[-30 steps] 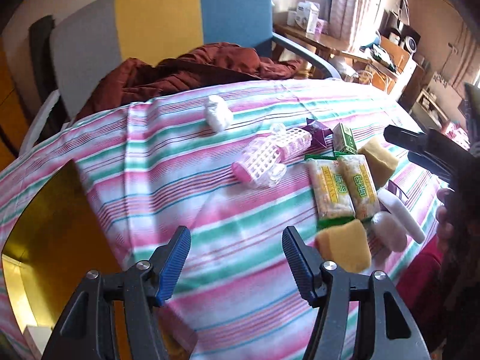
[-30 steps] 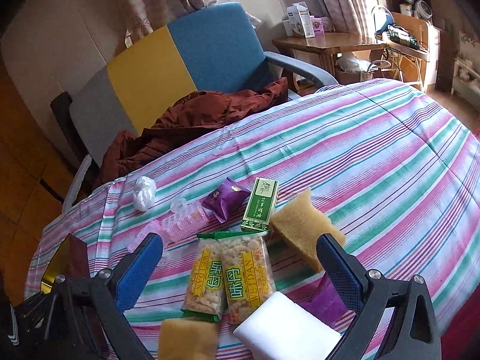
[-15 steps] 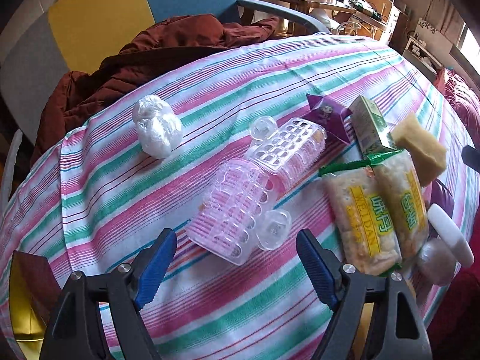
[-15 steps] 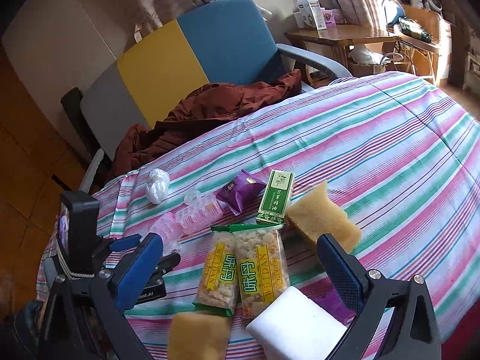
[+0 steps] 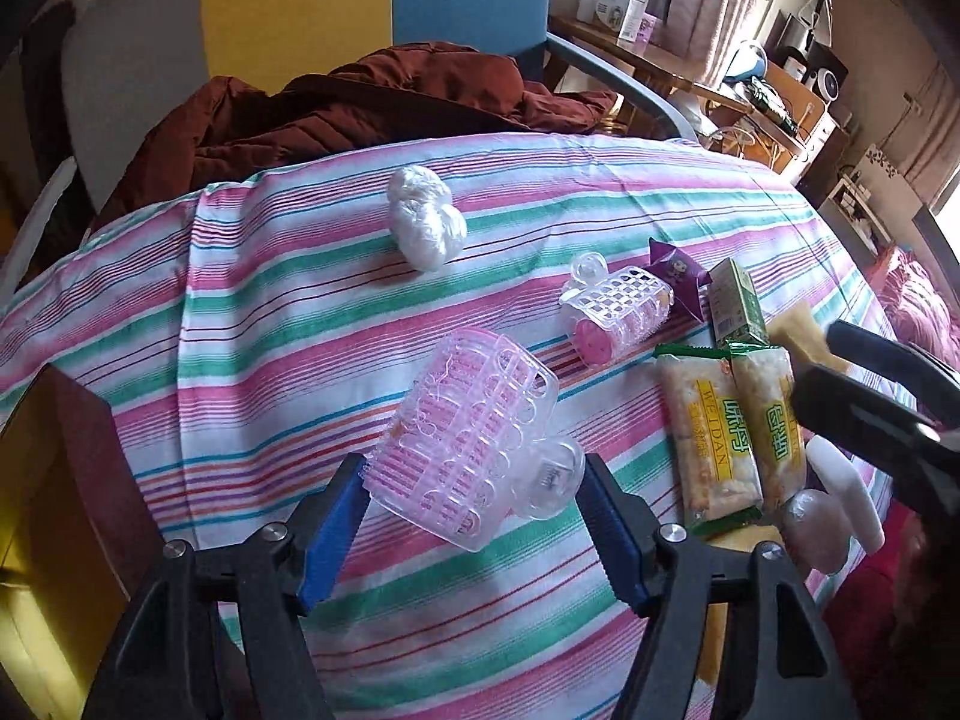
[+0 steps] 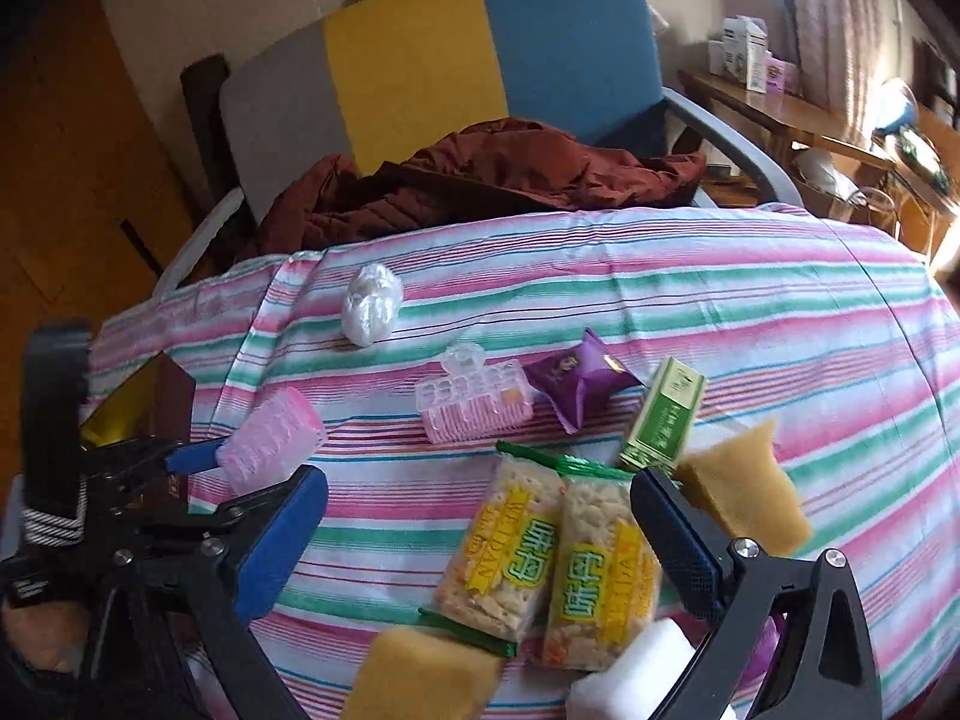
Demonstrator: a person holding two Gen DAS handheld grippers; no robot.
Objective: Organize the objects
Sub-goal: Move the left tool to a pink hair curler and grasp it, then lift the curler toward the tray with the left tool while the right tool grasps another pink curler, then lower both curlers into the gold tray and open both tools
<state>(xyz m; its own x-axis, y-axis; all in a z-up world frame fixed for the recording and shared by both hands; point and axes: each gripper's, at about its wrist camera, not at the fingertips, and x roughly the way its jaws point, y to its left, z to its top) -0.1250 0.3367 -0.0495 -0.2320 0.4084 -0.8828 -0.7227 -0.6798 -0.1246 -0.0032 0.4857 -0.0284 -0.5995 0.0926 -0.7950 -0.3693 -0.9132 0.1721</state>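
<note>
- The left gripper (image 5: 474,498), its blue-padded jaws drawn in, clamps a pink plastic hair roller in a clear lattice clip-on cover (image 5: 462,438); the roller is lifted clear of the striped tablecloth (image 5: 270,324) and tilted. From the right wrist view the same roller (image 6: 273,441) sits between the left tool's blue pads at the table's left edge.
- The right gripper (image 6: 480,546) has its jaws spread wide with nothing between them, hovering over two clear snack packets with yellow labels (image 6: 540,558).
- A second pink hair roller inside a clear lattice cover (image 5: 618,315) lies on the cloth, well apart from the held one, touching a purple foil snack packet (image 5: 678,276).
- Just beside that packet lies a green and white carton (image 6: 663,420), with a tan sponge block (image 6: 741,495) next to it.
- Another tan sponge (image 6: 420,678) and a white foam block (image 6: 636,678) lie at the near edge.
- A crumpled ball of clear plastic film (image 5: 423,225) rests alone farther back.
- Behind the table, a rust-brown quilted jacket (image 6: 480,180) is heaped on a grey, yellow and blue armchair (image 6: 420,60).
</note>
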